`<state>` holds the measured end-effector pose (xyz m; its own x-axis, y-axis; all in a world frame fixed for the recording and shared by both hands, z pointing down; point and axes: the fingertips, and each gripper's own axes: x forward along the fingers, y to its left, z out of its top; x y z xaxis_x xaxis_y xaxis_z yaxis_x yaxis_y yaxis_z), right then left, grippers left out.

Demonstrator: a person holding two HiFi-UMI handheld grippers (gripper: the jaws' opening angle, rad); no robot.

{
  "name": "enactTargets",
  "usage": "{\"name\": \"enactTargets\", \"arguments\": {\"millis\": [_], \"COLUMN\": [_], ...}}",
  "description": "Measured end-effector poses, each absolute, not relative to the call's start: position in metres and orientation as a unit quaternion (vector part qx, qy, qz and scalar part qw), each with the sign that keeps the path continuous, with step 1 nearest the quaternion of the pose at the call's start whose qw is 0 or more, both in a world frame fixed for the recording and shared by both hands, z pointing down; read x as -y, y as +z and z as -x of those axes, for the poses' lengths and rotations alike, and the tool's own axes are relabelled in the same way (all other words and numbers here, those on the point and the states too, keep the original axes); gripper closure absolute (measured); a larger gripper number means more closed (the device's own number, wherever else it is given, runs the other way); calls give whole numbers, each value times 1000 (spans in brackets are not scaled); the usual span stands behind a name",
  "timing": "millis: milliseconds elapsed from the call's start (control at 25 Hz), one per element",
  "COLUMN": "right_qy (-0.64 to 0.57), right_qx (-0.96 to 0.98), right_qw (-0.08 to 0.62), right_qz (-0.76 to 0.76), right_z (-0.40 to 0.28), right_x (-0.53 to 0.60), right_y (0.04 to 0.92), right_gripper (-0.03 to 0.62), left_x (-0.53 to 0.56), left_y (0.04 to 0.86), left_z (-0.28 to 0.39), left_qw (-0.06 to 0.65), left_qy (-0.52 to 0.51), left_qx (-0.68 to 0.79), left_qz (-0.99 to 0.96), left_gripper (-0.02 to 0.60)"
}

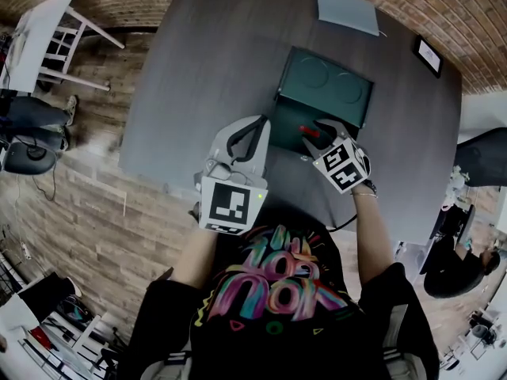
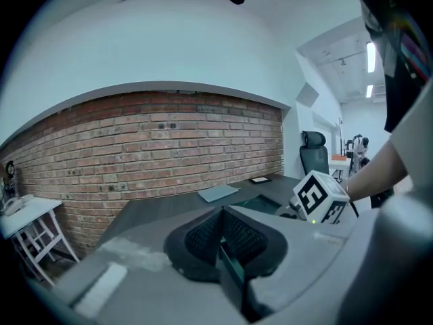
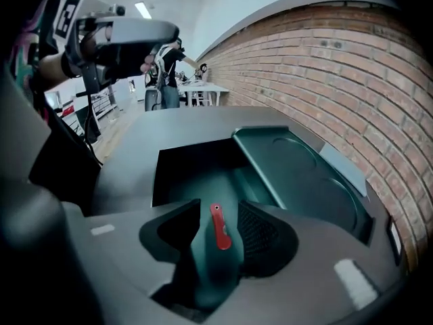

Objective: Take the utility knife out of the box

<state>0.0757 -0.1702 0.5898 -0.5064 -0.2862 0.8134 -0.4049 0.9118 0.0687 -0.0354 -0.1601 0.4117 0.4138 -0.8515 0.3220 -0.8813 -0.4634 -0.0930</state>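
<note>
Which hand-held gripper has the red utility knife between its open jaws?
The right hand-held gripper, aimed down into the green box; the left hand-held gripper is instead closed on the box's wall.

Nothing readable — the bright graffiti lettering on the black T-shirt [image 1: 277,283] is too stylised; white cubes [image 1: 231,204] on the left gripper [image 1: 260,127] and right gripper [image 1: 321,127] bear only square patterns.

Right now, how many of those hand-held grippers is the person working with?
2. The left hand-held gripper is clamped on the box's edge; the right hand-held gripper, jaws open, reaches into the box around the red utility knife.
</note>
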Motion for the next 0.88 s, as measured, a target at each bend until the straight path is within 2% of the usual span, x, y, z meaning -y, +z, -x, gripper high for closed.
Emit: {"name": "enactTargets", "arguments": {"millis": [280,640,880], "right_qy": [40,49,77], "right_qx": [852,847,850], "right_qw": [498,514,511], "right_qz": [-154,-127,-104], "right_z": [-77,-71,-72], "right_x": [171,175,168], "right_y": [606,622,627], "right_gripper": [431,433,491], "left_x": [161,159,160], "left_y": [417,422,423], "left_z": [41,42,43], "left_qw": [61,56,56], "left_qy": [161,171,172], "left_qx": [528,523,530], "left_qz": [-832,-833,-828], "left_gripper": [581,581,581]}}
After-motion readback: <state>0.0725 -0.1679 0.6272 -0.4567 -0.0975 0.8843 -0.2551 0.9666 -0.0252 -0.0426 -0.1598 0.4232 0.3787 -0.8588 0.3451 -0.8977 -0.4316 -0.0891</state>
